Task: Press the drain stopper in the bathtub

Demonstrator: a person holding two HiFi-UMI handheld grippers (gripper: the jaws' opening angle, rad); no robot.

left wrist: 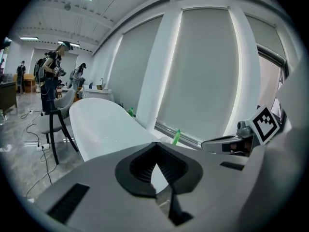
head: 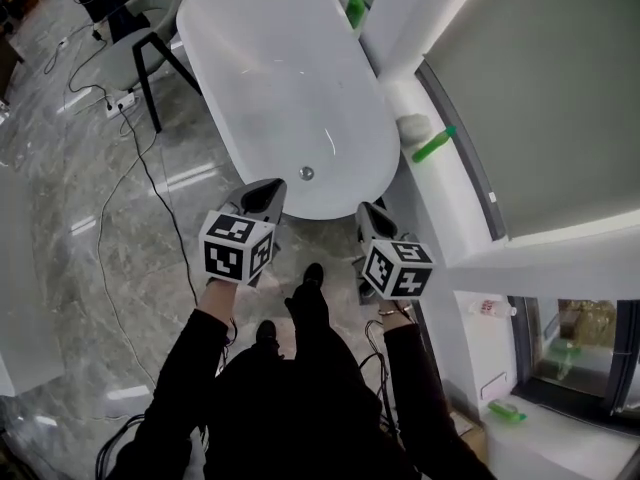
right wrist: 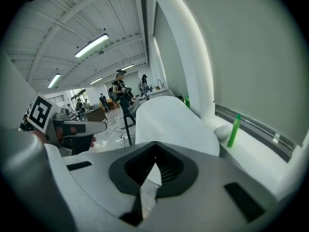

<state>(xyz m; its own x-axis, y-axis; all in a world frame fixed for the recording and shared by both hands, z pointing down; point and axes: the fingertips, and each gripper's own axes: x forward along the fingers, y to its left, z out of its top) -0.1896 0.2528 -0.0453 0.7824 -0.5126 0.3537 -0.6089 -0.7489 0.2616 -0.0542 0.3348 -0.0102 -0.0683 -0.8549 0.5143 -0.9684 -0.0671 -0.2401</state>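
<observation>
Small round metal drain stopper (head: 306, 173) sits in the white oval bathtub (head: 260, 68) floor, near its closest end. Left gripper (head: 264, 196) and right gripper (head: 371, 214) hover by that end's rim, fingers together, empty.

Bathtub (head: 290, 88): white, smooth, high gloss, light streaks on the inner wall. Drain stopper (head: 306, 173) looked like bright polished metal. Floor (head: 80, 218) was grey veined stone-look, polished, with strong glare on the left. Left gripper (head: 264, 196) and right gripper (head: 374, 216) had matt grey plastic shells; pads (left wrist: 169, 167) were black, ribbed, rubbery-looking. Marker cubes (head: 238, 248) were matt white with black print. Sleeves (head: 190, 368): black matt cloth. Green bottle (head: 434, 145) on the right: translucent plastic. Ledge (head: 450, 208) was white and smooth. Blinds (head: 540, 88) were matt grey, fabric-like. Far chair legs (head: 150, 78) were black and matt; material unclear.
</observation>
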